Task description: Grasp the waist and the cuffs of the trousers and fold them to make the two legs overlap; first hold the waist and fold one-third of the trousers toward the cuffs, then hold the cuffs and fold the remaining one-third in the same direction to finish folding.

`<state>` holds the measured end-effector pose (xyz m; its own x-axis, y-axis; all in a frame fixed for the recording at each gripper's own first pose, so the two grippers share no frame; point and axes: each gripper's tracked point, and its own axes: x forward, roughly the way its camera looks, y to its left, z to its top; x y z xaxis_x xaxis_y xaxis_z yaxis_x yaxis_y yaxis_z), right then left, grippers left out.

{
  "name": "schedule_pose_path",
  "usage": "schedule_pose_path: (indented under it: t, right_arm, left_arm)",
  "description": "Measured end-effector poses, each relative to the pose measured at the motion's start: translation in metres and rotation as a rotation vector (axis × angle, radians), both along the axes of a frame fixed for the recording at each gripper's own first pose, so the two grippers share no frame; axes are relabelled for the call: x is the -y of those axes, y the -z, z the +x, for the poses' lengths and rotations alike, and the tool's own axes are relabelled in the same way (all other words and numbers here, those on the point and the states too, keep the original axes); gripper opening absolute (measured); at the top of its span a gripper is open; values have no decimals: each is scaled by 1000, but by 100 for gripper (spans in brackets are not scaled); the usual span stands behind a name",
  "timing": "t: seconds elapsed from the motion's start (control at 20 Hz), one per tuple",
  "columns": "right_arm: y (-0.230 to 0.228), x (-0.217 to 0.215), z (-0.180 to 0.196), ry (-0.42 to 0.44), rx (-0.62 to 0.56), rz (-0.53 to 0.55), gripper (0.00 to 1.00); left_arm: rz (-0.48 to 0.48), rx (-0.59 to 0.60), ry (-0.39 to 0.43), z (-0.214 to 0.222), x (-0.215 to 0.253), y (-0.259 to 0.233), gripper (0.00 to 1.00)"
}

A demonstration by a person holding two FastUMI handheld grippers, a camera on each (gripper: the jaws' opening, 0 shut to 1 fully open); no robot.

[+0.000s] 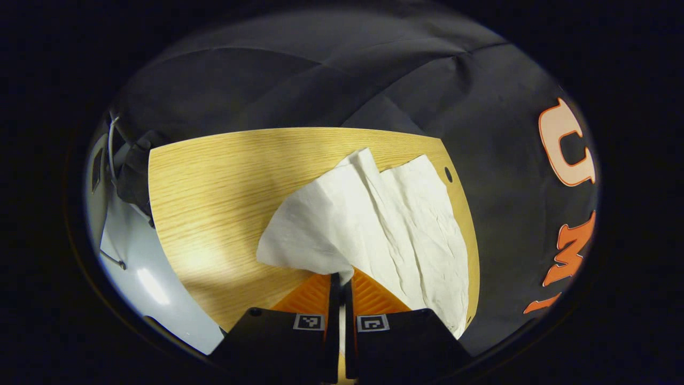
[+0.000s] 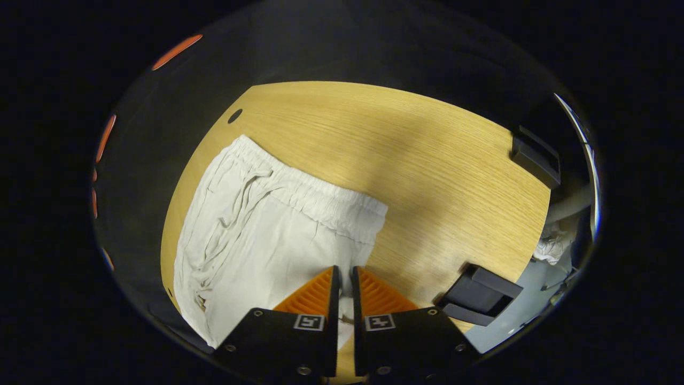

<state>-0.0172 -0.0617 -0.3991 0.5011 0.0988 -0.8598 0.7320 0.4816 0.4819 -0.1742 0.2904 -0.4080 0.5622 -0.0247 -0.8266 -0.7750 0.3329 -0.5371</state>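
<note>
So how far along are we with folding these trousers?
Early. Both tongs look closed on white cloth: the left tongs pinch the trousers near the cuffs, the right tongs pinch cloth below the elastic waist. The garment is still long on the table, so both one-third folds remain.

The trousers [image 1: 374, 224] are off-white — plain, with no print, only fine creases shading the cloth pale grey; in the right gripper view the trousers [image 2: 256, 235] show the same off-white, and the gathered waistband [image 2: 315, 195] and its drawstring [image 2: 235, 208] match the cloth. The tabletop [image 1: 214, 203] is light honey-coloured wood with fine straight grain lines, brighter where light glares on it; a small dark round hole [image 1: 448, 174] marks it. The wall cloth [image 1: 320, 80] is plain black. Beside the tabletop the floor [image 1: 144, 278] is pale grey-blue. Two black blocks [image 2: 478, 294] sit at the tabletop [image 2: 427, 176] edge — matte, unpatterned.
</note>
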Motion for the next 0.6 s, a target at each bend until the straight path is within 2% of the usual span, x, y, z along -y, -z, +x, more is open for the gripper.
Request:
schedule_pose_path:
  t: [0.1,0.2,0.4,0.6]
  right_arm:
    - [-2,-3,-3,56,35,106,2]
    - [-8,1,-1,102,89,160,1]
    - [-42,13,7,154,224,185,1]
    - [-66,15,30,144,289,165,1]
  left_arm:
    - [12,37,27,6,0,-11,8]
    - [27,70,52,13,-1,-23,8]
    - [40,138,75,30,-3,-44,7]
    - [39,204,103,48,-8,-64,7]
